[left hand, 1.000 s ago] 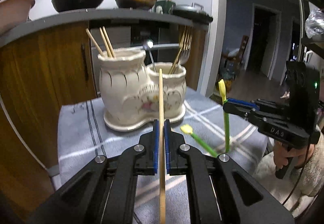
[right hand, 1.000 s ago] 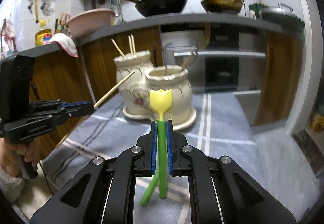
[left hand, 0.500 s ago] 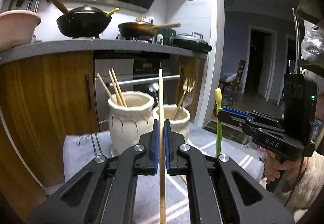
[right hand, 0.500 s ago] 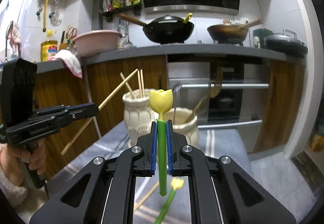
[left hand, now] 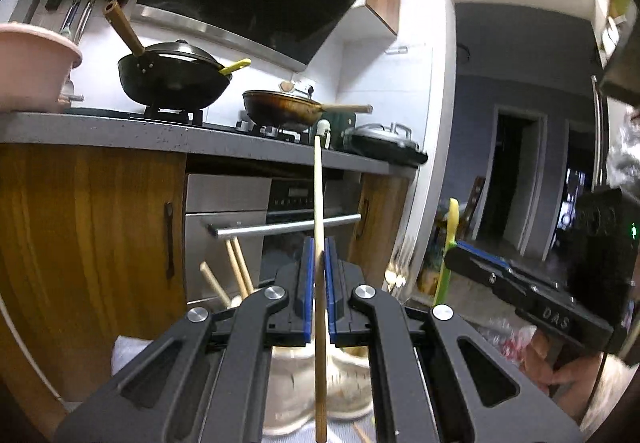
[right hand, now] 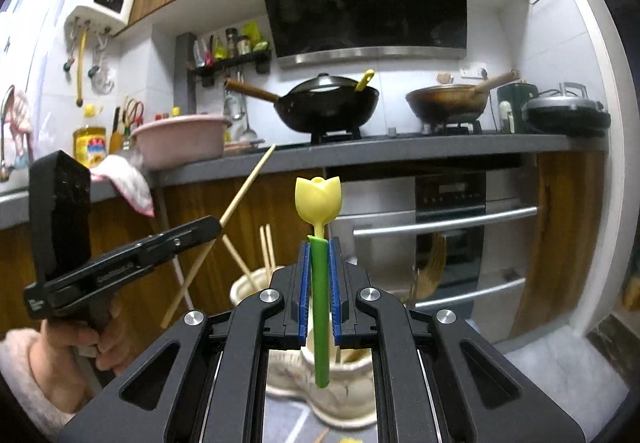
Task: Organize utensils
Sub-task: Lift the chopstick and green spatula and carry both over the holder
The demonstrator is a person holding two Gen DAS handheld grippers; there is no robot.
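1. Left wrist view: the left gripper [left hand: 316, 275] has its blue pads clamped together on a single wooden chopstick [left hand: 319, 203]. The chopstick stands nearly upright, its top reaching the level of the grey counter [left hand: 120, 131] behind.
2. Below the gripper, partly hidden by it, sits a cream ceramic holder [left hand: 344, 375]. More chopsticks [left hand: 236, 275] stick up from its left side, and fork tines [left hand: 396, 267] show to the right.
3. At the right edge, a hand [left hand: 560, 367] holds the right gripper [left hand: 454, 263], clamped on a green stem.
4. Right wrist view: the right gripper [right hand: 319, 283] is clamped on a green-stemmed utensil with a yellow tulip top [right hand: 318, 199], held upright.
5. The ceramic holder [right hand: 340, 395] sits low behind the gripper, chopsticks [right hand: 266, 251] rising from its left pot.
6. On the left, a hand [right hand: 80, 339] holds the left gripper [right hand: 216, 229], which grips the chopstick [right hand: 248, 183] at a slant.
7. Two pans [right hand: 328, 107] rest on the stove behind.
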